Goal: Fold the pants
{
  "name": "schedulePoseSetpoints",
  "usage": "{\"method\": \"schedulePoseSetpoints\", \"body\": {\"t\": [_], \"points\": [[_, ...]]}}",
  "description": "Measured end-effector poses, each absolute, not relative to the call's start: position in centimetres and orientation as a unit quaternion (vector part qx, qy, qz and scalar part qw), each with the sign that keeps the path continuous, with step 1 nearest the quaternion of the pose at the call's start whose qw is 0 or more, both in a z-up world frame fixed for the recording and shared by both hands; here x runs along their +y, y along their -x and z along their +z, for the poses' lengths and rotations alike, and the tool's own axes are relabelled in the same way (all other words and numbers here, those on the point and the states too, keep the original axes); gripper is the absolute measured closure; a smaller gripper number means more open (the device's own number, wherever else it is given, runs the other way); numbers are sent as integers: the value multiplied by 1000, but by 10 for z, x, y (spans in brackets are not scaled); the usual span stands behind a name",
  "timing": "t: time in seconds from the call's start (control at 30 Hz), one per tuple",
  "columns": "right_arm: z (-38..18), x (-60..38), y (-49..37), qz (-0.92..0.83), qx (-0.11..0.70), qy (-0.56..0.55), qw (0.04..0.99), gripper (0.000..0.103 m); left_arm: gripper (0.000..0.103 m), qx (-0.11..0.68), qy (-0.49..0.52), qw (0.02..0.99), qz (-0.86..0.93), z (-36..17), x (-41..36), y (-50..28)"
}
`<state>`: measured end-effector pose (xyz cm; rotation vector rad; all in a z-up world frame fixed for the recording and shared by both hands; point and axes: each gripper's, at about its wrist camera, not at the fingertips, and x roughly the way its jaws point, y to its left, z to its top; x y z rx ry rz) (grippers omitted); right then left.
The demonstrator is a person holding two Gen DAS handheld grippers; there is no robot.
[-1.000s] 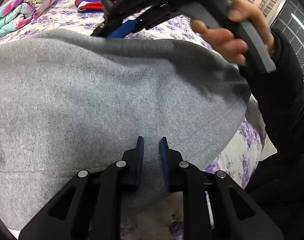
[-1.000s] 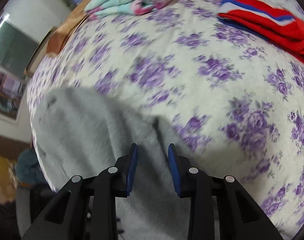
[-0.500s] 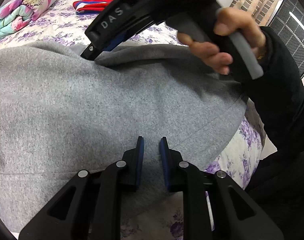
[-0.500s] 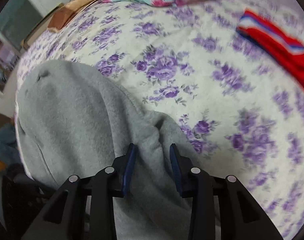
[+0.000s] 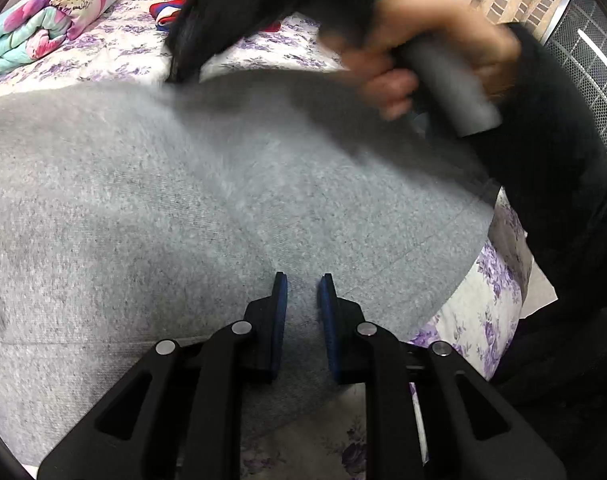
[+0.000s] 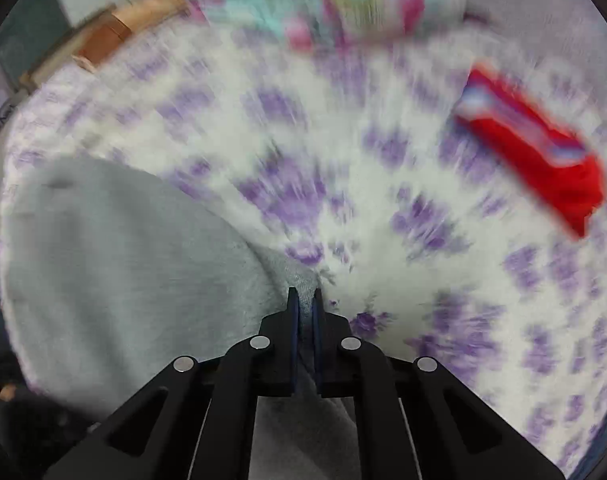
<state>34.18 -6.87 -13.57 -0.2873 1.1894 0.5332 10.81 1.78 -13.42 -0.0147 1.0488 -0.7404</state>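
Note:
Grey pants [image 5: 191, 208] lie spread over the flowered bed. My left gripper [image 5: 302, 284] sits low at their near edge, its jaws narrow with grey cloth pinched between the blue pads. My right gripper [image 6: 304, 300] is shut on a raised fold at the far edge of the pants [image 6: 115, 264]. In the left wrist view the right gripper [image 5: 179, 74] is a dark blur dipping onto that far edge, held by a hand [image 5: 387, 80] in a black sleeve.
A folded red, white and blue garment [image 6: 535, 148] lies further back on the purple-flowered sheet [image 6: 383, 184]. A rolled floral quilt [image 5: 51, 12] lies at the back left. The bed's edge drops off at the right [image 5: 503, 312].
My right gripper came down onto the pants' far edge and its jaws closed on a fold of grey cloth. My left gripper stayed where it was.

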Motion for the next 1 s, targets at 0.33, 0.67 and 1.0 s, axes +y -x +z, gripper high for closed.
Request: {"method": "schedulePoseSetpoints", "body": {"t": [0.33, 0.67, 1.0], "points": [[-80, -118, -336, 211, 503, 75, 835, 75, 87, 515, 33, 784, -344, -122, 30, -118], [-56, -182, -220, 186, 490, 32, 851, 74, 86, 527, 64, 801, -277, -78, 11, -218], [-107, -134, -141, 193, 507, 58, 838, 83, 90, 574, 84, 770, -266, -130, -2, -275]]}}
